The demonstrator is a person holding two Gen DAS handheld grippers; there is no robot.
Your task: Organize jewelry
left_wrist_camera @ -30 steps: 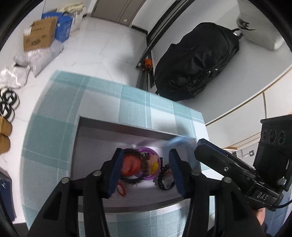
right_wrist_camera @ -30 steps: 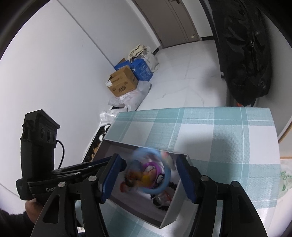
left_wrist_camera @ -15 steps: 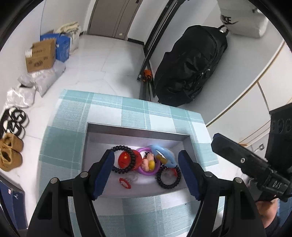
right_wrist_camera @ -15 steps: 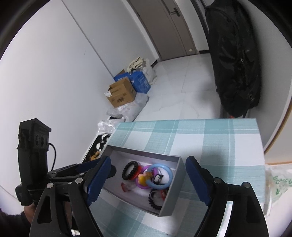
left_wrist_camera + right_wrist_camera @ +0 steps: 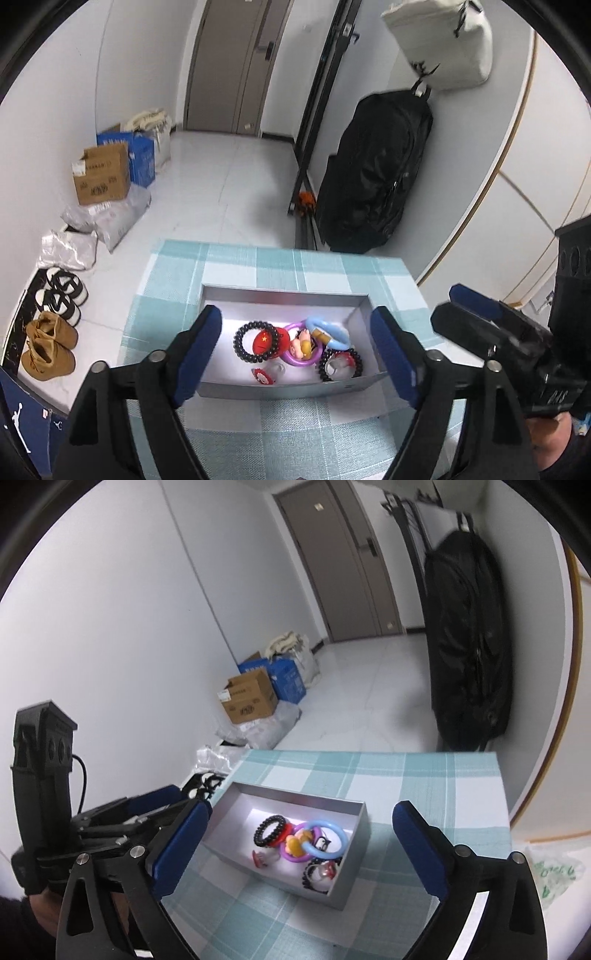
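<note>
Grey open box, mid-tablecloth towards its far edge, holds two black coil bands, one blue ring and one purple ring; the small red pieces are hard to make out. Left gripper and right gripper both hang above with jaws spread wide, holding and touching nothing.

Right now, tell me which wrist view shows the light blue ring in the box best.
The right wrist view: the light blue ring shows as a nearly full open loop, lying across the purple ring in the grey box. In the left wrist view the ring appears edge-on, as a thick blue arc beside the small figure.
</note>
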